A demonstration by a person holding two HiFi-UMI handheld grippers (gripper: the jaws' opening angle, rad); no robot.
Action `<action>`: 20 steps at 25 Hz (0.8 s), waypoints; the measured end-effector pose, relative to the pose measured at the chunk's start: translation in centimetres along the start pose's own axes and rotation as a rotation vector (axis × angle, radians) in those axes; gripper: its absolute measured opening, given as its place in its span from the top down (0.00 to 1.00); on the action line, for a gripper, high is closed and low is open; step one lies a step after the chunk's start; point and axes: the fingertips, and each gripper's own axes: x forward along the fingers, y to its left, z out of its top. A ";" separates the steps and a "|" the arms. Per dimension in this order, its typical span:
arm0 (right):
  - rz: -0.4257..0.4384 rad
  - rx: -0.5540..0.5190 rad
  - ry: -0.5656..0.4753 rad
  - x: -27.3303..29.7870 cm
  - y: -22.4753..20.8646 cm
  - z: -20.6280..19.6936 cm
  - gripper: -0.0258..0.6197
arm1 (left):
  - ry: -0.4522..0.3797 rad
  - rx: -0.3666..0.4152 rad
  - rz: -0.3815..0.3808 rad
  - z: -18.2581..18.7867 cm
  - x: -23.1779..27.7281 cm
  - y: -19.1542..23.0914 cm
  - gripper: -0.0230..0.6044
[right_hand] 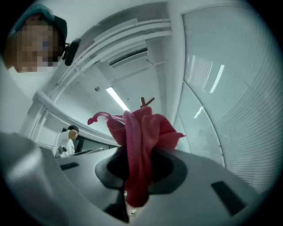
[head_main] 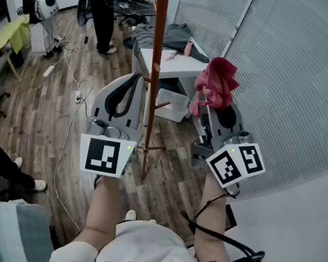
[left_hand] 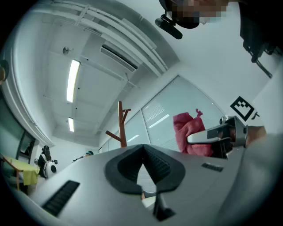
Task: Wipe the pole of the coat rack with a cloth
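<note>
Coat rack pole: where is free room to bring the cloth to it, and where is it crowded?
Free: the upper pole, with bare floor on its left. Crowded: lower down, where the left gripper sits close and pegs stick out; right of it are the table, basket and held cloth.

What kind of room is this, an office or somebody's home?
Probably an office or lab: blinds covering glass walls, a white desk, and long ceiling strip lights.
</note>
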 end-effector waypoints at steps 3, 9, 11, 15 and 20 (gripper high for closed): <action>0.006 -0.007 0.003 0.5 0.2 -0.1 0.81 | -0.009 -0.005 0.002 0.1 0.0 0.3 0.94; 0.009 -0.001 0.006 0.9 0.5 -0.6 0.81 | -0.011 -0.018 -0.003 0.0 -0.1 0.4 0.94; 0.010 -0.002 0.012 1.0 0.8 -0.8 0.81 | -0.011 -0.024 -0.006 0.0 -0.3 0.5 0.94; 0.009 -0.004 0.012 1.3 1.0 -1.0 0.81 | -0.009 -0.016 -0.016 0.0 -0.5 0.8 0.94; -0.003 -0.004 0.006 2.2 0.8 -1.6 0.81 | -0.019 -0.015 -0.038 -0.6 -0.2 1.5 0.94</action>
